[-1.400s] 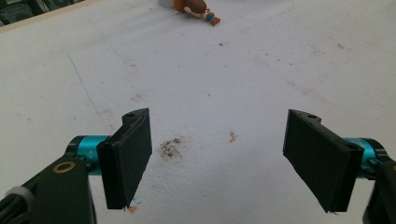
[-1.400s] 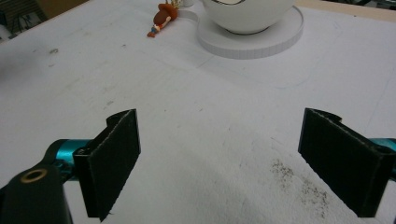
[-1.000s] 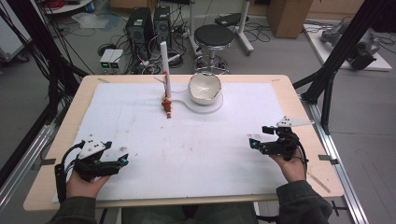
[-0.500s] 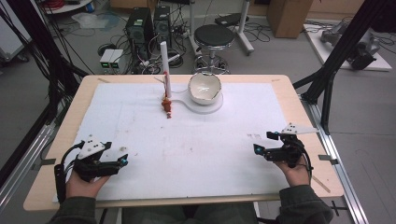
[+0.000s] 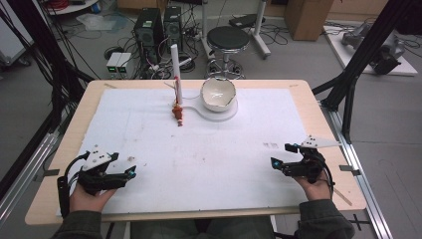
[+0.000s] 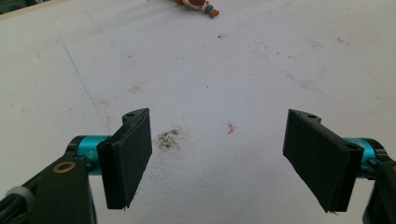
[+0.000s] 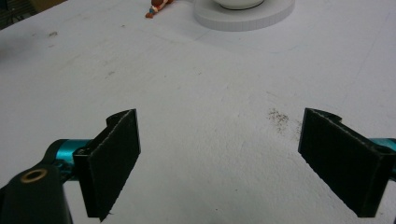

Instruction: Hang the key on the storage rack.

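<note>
White bowl (image 5: 217, 93) sits on its stand; the small figure (image 5: 177, 114) lies just beside it. Both hand-held grippers, left (image 5: 130, 173) and right (image 5: 274, 163), rest far off, jaws apart. A hasty reach could topple the bowl.

bowl (image 5: 217, 93): 1 at 12 o'clock | stand (image 5: 218, 112): 1 | toy figure (image 5: 178, 114): 1 | white tube (image 5: 175, 68): 1 | gripper: 2 (image 5: 127, 173) (image 5: 281, 157)

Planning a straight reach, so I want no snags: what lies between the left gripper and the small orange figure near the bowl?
Bare white mat, with only faint stains, lies between the left gripper and the small orange figure. The high view and left gripper view show it.
</note>
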Motion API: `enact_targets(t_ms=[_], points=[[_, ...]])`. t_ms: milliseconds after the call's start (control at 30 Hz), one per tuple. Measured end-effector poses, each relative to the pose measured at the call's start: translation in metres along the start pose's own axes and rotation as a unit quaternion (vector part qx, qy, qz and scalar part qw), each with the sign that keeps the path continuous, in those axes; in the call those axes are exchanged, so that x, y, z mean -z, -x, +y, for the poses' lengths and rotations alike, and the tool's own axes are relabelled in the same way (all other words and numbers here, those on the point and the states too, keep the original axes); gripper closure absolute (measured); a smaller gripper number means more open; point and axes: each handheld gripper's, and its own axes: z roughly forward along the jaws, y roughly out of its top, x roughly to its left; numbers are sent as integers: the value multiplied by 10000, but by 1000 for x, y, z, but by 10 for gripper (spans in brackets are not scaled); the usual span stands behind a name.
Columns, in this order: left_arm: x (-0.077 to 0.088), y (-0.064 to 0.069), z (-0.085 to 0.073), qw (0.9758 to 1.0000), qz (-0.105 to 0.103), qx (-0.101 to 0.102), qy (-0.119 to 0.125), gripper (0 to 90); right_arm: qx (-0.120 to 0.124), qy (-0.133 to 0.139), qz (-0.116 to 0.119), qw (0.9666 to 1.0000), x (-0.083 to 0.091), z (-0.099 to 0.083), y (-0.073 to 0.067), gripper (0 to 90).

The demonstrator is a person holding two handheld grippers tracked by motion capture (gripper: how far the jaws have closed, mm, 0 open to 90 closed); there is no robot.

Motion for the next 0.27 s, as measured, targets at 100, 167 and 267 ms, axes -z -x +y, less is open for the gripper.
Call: enact_targets(t_ms=[100,167,267], points=[[0,0,0,10000,-27,10,-3,242,-18,45,-6,10000,2,-1,0,122],[-1,0,0,10000,-12,6,-10,242,-45,57,-2,10000,2,-2,0,122],[-1,-1,0,10000,-7,-16,-30,243,-34,57,-31,10000,2,-2,0,122]])
